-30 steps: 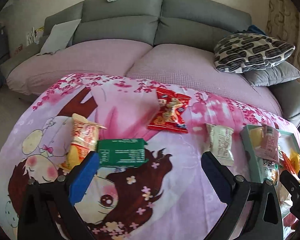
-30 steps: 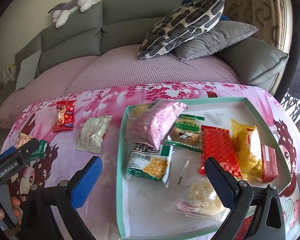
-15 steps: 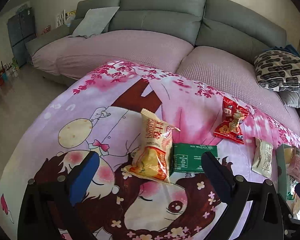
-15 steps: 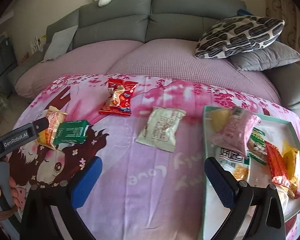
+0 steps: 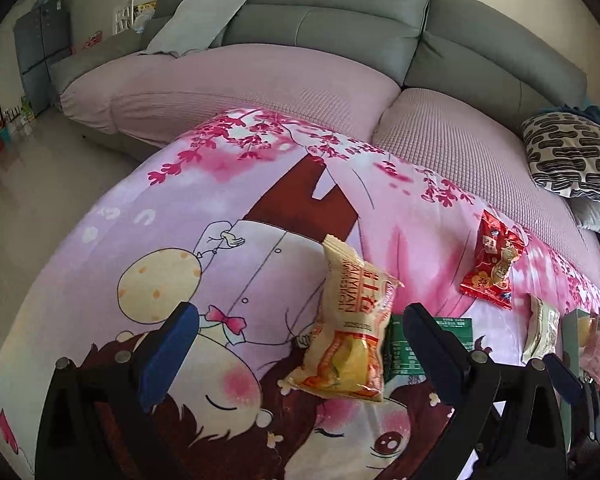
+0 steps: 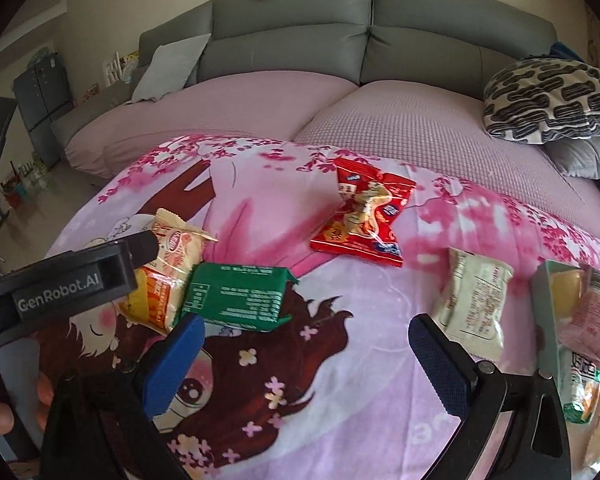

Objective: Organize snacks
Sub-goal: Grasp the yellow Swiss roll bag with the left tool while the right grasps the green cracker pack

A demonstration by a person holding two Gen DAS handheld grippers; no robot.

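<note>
Both your left gripper (image 5: 300,344) and right gripper (image 6: 306,354) gape wide, holding nothing; only the right view shows the whole green packet (image 6: 238,296).

Pink blanket (image 6: 340,360) (cartoon print) bears snack packets (image 6: 236,296)

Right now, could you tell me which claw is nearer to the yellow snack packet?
Left. The left claw hangs open right over the yellow snack packet, which sits between its fingers. The right claw hangs open farther right, past the green packet.
</note>
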